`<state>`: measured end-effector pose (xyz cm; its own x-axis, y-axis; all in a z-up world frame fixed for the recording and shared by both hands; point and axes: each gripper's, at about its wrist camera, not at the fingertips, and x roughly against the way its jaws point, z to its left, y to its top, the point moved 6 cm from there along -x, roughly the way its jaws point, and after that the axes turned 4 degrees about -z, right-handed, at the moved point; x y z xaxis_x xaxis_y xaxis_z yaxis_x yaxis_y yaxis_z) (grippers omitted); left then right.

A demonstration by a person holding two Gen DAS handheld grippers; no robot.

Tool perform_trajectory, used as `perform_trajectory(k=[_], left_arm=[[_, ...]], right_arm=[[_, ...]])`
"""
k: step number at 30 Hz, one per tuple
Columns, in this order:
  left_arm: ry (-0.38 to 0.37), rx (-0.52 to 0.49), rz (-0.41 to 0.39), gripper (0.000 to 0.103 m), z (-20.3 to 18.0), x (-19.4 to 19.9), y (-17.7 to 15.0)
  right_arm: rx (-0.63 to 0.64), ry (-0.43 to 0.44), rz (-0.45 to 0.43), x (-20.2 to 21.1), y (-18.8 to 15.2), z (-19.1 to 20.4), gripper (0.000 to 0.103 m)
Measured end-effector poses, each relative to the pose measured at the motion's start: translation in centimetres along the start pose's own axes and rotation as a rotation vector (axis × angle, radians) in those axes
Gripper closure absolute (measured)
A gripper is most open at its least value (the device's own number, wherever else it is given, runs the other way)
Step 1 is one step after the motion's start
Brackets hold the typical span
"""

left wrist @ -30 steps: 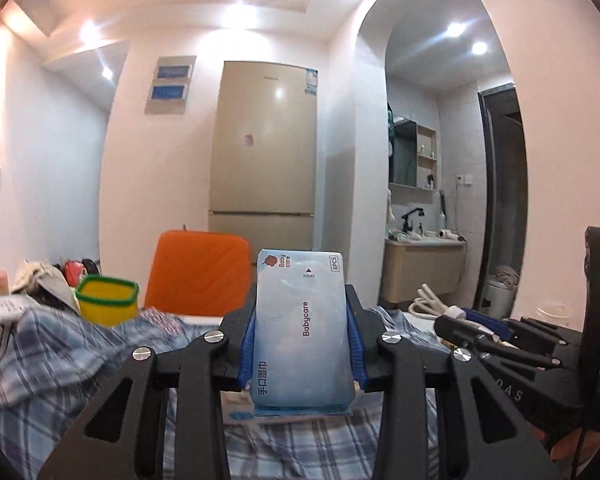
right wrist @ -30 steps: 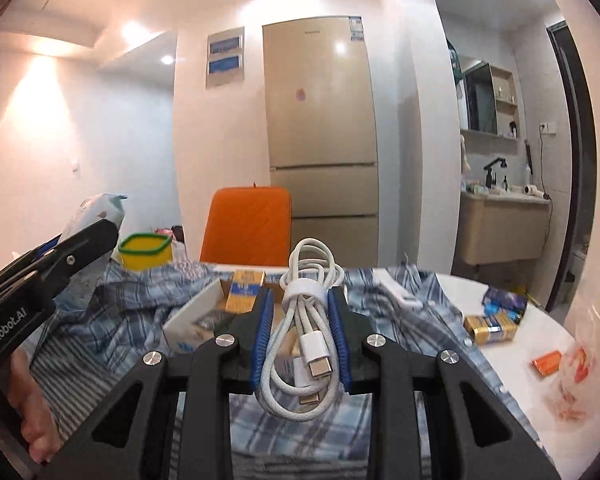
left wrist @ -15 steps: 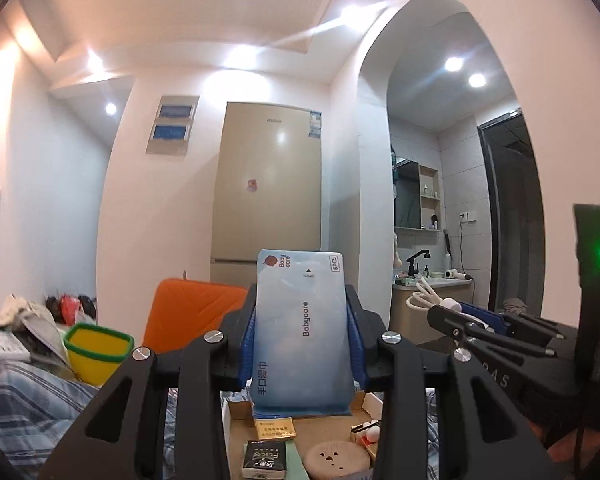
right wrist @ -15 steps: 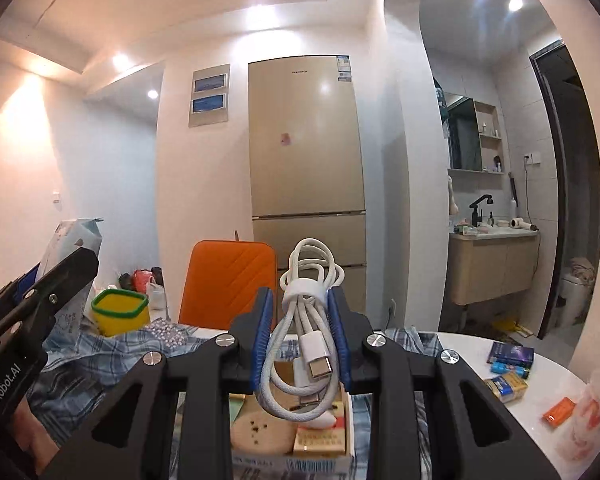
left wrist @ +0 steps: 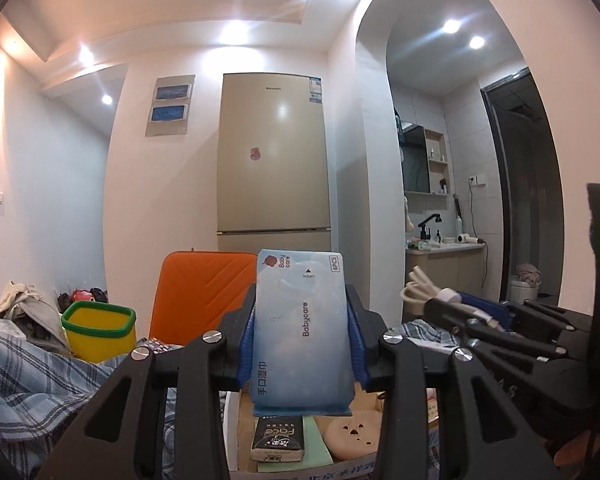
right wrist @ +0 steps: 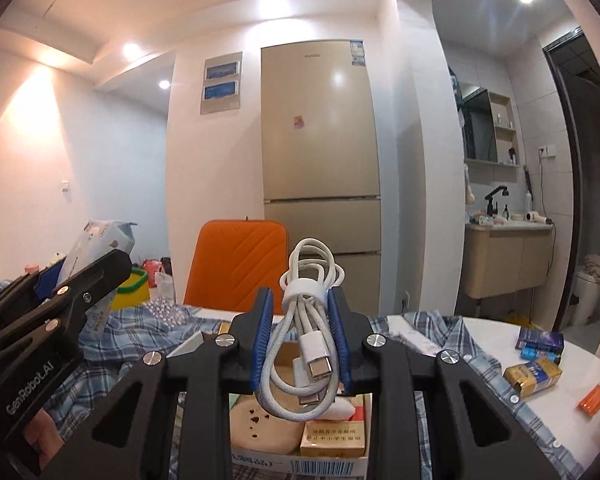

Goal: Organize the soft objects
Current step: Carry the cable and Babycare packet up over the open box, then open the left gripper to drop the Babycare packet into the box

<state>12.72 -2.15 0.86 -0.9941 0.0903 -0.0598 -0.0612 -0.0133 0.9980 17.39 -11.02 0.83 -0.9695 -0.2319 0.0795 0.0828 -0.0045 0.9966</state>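
Observation:
My left gripper (left wrist: 302, 340) is shut on a light blue Babycare wet-wipes pack (left wrist: 302, 328), held upright above an open cardboard box (left wrist: 312, 444). My right gripper (right wrist: 302, 336) is shut on a bundled white USB cable (right wrist: 306, 332), held above the same box (right wrist: 300, 456). The box holds a beige round case (right wrist: 264, 424), a black packet (left wrist: 278, 438) and a cigarette pack (right wrist: 334, 438). The right gripper shows at the right of the left wrist view (left wrist: 480, 320). The left gripper with the pack shows at the left of the right wrist view (right wrist: 52, 312).
A blue plaid cloth (right wrist: 140, 332) covers the white table (right wrist: 496, 332). A yellow cup with a green rim (left wrist: 99, 330) and an orange chair back (left wrist: 204, 292) stand behind. Small boxes (right wrist: 534, 372) and an orange packet (right wrist: 594, 398) lie at the right.
Both grippers tilted up and then lowered a little, each keeping its hold. The open box with its contents has come into view below both grippers.

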Motion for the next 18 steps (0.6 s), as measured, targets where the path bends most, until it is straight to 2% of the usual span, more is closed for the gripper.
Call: perform_trajectory(k=[7,18], left_arm=[[-0.016,0.053,0.095,0.065,0.7,-1.7,-0.9],[-0.017,0.053,0.147,0.065,0.4,-2.4,-1.6]], right_arm=[[0.025,0.06,0.08,-1.6,-1.5,1.0,0.073],[0.02,0.1,0.224,-3.9,-3.5,1.3,0.073]])
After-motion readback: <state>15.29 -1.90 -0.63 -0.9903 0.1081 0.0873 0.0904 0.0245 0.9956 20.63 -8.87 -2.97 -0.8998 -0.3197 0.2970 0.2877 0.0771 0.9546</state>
